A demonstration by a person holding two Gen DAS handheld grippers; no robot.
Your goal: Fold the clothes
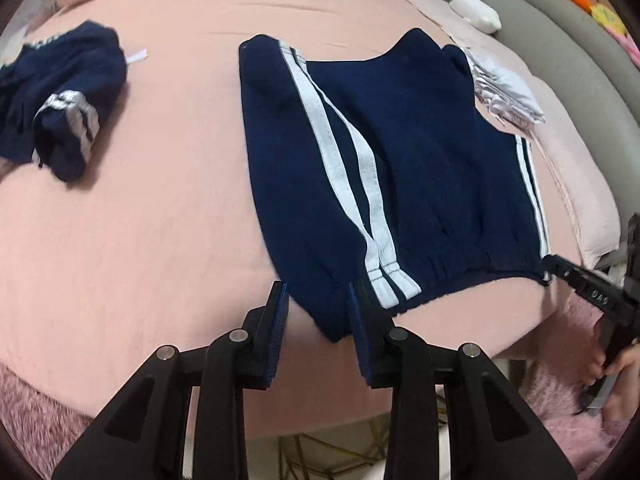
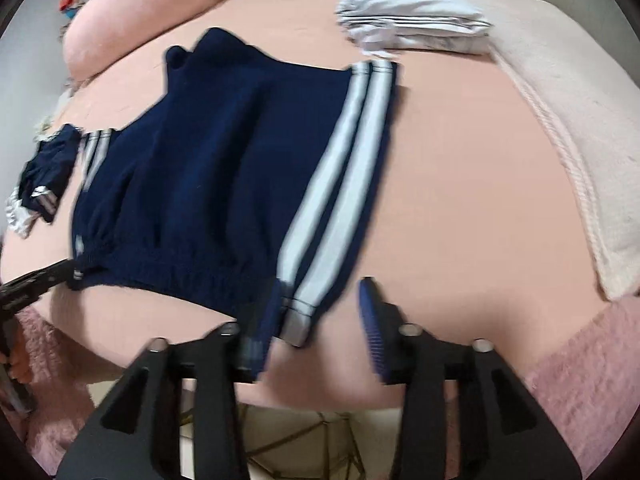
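Navy track pants (image 1: 408, 168) with white side stripes lie folded flat on the pink bed sheet (image 1: 160, 220). My left gripper (image 1: 318, 294) is open and straddles the near left corner of the pants; sheet shows between the cloth and its left finger. In the right wrist view the same pants (image 2: 224, 184) spread ahead. My right gripper (image 2: 320, 292) is open around the striped cuff, with a gap beside its right finger. The left gripper (image 2: 36, 280) shows at that view's left edge. The right gripper (image 1: 580, 280) shows at the right edge, a hand (image 1: 616, 364) holding it.
A second navy garment (image 1: 60, 100) lies crumpled at the far left. A folded white garment (image 2: 412, 28) sits beyond the pants. A pink pillow (image 2: 140, 12) lies at the back left. A pale blanket (image 2: 580, 160) runs along the right, and fuzzy pink fabric (image 1: 32, 400) borders the near edge.
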